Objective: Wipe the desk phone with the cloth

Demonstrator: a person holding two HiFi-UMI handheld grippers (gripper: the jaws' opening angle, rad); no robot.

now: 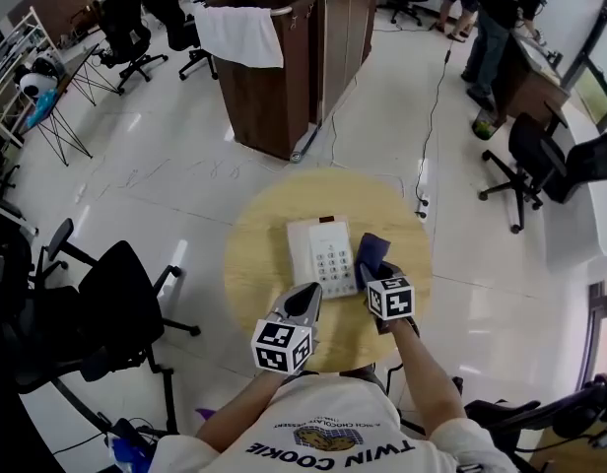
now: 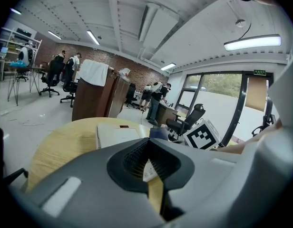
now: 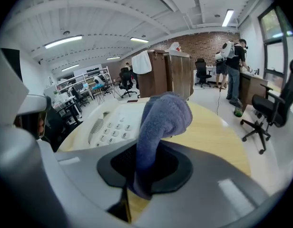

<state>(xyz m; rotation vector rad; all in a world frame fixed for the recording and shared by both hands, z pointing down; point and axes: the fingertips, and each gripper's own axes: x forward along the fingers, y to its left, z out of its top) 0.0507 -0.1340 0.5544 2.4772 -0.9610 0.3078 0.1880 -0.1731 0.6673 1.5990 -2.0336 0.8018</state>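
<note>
Blue cloth (image 1: 373, 251), just one, pinched tight in right claw (image 1: 379, 274), just beside the single white desk phone (image 1: 321, 254) on round wooden table (image 1: 259, 259). Over by phone's front edge, left claw (image 1: 305, 302) closed up, nothing in it. Two claws total.

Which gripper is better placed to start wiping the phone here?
Right. The right gripper clamps the blue cloth beside the desk phone; the left gripper is shut and empty.
</note>
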